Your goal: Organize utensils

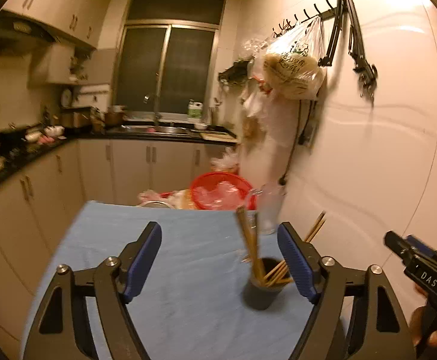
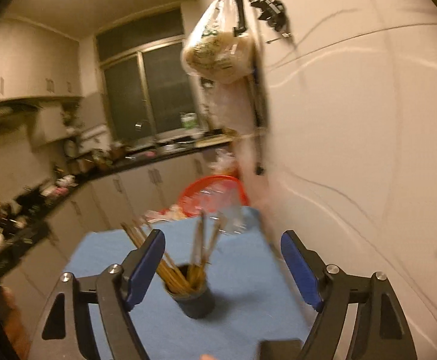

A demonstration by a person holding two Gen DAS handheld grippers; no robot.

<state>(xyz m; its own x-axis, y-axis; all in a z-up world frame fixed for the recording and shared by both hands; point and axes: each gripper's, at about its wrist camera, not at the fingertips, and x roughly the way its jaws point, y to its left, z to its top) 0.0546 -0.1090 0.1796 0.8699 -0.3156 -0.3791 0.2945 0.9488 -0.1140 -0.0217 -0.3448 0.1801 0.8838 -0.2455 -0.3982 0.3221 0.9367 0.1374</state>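
Note:
A dark round cup (image 1: 261, 285) stands on the blue-covered table (image 1: 164, 240) and holds several wooden chopsticks (image 1: 249, 240) that lean out in different directions. It also shows in the right wrist view (image 2: 194, 298) with its chopsticks (image 2: 199, 246). My left gripper (image 1: 219, 258) is open and empty, its jaws wide apart above the table with the cup just inside the right finger. My right gripper (image 2: 222, 265) is open and empty, raised above and behind the cup. The right gripper also shows at the right edge of the left wrist view (image 1: 419, 261).
A clear glass jar (image 1: 270, 210) stands at the table's far right by the white wall. A red basket (image 1: 221, 190) with plastic bags sits beyond the far edge. A filled plastic bag (image 1: 293, 69) hangs from wall hooks. Kitchen counters run along the left and back.

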